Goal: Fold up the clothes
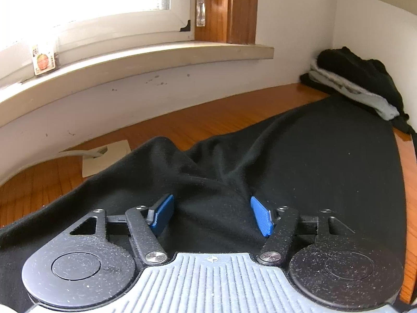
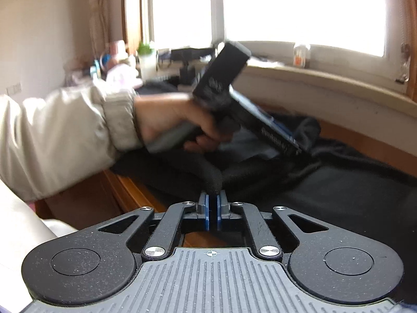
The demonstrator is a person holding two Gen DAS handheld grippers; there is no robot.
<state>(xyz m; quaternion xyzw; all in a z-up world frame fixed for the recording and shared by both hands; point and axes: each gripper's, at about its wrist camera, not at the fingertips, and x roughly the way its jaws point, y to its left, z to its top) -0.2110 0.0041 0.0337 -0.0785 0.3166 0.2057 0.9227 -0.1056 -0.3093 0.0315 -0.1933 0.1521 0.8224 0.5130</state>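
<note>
We note the black garment (image 1: 299, 156) spread over the wooden table (image 1: 213, 112), bunched into a ridge near the middle. Our left gripper (image 1: 212, 215) sits with jaws apart, straddling that ridge, pads not pressing it. Our right gripper (image 2: 213, 202) is pinched tight on a raised fold at the garment's near edge; a folded pile (image 1: 357, 83) lies in the far corner.

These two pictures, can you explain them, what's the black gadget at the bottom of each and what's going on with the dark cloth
Each picture comes from a camera on a hand-held gripper, looking along its jaws. No robot: a person holds one in each hand, folding clothes. The left view shows the left gripper open over a black garment spread on a wooden table, with folded clothes in the corner. The right view shows the right gripper shut on a pinched fold of that garment, with the person's left hand beyond.
</note>
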